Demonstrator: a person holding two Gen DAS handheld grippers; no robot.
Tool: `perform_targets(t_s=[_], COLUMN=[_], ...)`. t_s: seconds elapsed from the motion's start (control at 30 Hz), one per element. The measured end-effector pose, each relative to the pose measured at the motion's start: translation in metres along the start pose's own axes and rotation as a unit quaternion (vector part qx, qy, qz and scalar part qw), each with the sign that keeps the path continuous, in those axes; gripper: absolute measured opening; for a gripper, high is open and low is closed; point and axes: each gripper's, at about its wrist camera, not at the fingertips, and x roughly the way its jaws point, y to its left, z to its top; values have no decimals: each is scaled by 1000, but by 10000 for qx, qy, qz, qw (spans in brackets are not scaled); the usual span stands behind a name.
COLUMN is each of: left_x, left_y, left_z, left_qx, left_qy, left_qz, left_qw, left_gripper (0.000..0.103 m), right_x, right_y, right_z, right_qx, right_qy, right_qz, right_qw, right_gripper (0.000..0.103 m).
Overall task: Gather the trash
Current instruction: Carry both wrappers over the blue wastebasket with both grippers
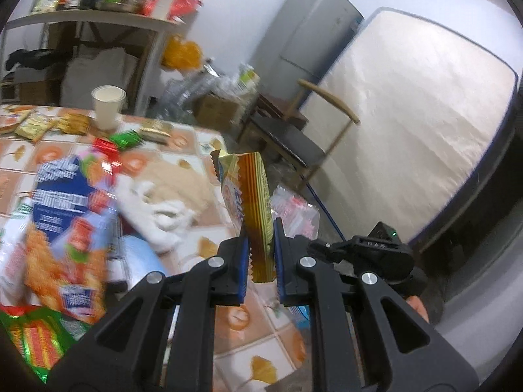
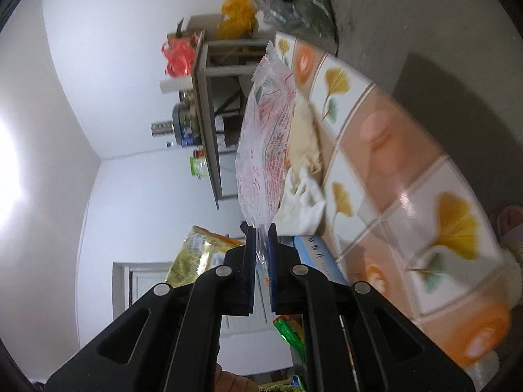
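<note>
Two wrappers were up off the table point(image 1: 202, 150) as you worked. Your left gripper point(image 1: 260, 228) clamped a gold-and-red striped wrapper point(image 1: 251, 202), its long axis running straight out ahead of the fingers, zigzag end farthest away. Your right gripper point(image 2: 262, 228) pinched a clear wrapper with red print point(image 2: 266, 137), which likewise stretched forward from the pads, serrated edge at the far tip. Both pairs of jaws stood narrow, closed onto the film. Packets left of your left claw were smeared by blur, their lettering unreadable; a paper cup point(image 1: 108, 106) stood farther beyond them. Your right view was rolled sideways, and a yellow packet point(image 2: 199, 254) lay partly hidden behind that claw's fingers.
</note>
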Motion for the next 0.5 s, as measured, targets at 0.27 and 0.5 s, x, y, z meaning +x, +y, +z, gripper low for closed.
perform_targets(t_s=[0.27,0.5], left_x=[62,122], left_y=[-59,-117], left_z=[-14,-31], left_qx=[484,874], left_qy=[784,1485], left_qz=[-461,-867], left_qw=[9947,9812], left_gripper=[12,12], right_x=[-83,-162], right_y=[-29,-67], right_z=[4,10], right_qx=[208,511], right_qy=[-702,-1493], right_qz=[-36,-185], right_qw=[9973,9873], right_gripper=[7,7])
